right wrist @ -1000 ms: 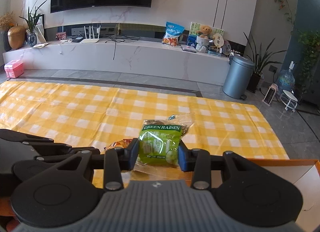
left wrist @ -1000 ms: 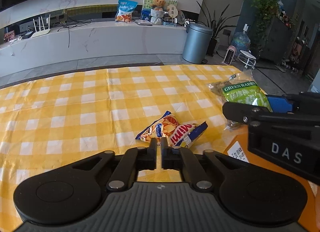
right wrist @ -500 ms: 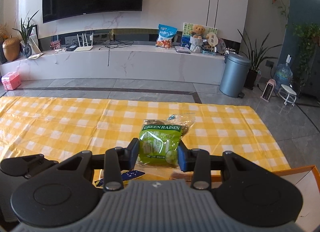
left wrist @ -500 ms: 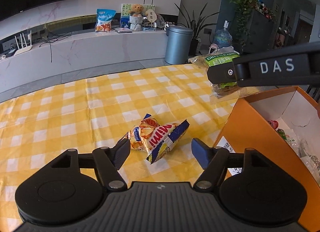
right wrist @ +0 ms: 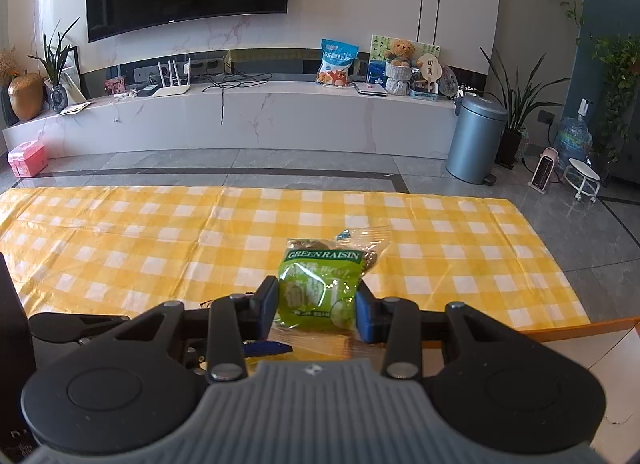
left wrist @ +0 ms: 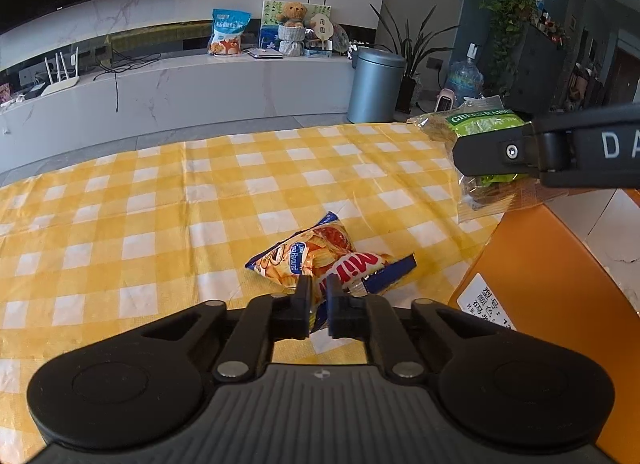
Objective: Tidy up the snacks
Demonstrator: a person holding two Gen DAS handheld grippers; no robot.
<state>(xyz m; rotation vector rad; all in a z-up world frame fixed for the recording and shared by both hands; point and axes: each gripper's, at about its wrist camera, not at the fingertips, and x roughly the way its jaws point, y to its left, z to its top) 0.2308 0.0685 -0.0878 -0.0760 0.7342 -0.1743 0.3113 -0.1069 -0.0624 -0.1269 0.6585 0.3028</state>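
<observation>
The left tool (left wrist: 318, 296) has just closed its jaws, apparently pinching the chips packet (left wrist: 320, 260) on the checked tabletop (left wrist: 160, 204), while farther off the right tool (right wrist: 316, 306) clamps the green raisin bag (right wrist: 320, 284) above the orange box (left wrist: 540, 272).

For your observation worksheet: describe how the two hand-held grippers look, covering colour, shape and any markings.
Both are matte black. The left hand-held gripper has a ribbed grey body, two round discs at its sides, angled linkage arms with silver rivets, and narrow black fingers. The right hand-held gripper is built alike, with blue pads inside its fingers; white letters mark its side.
</observation>
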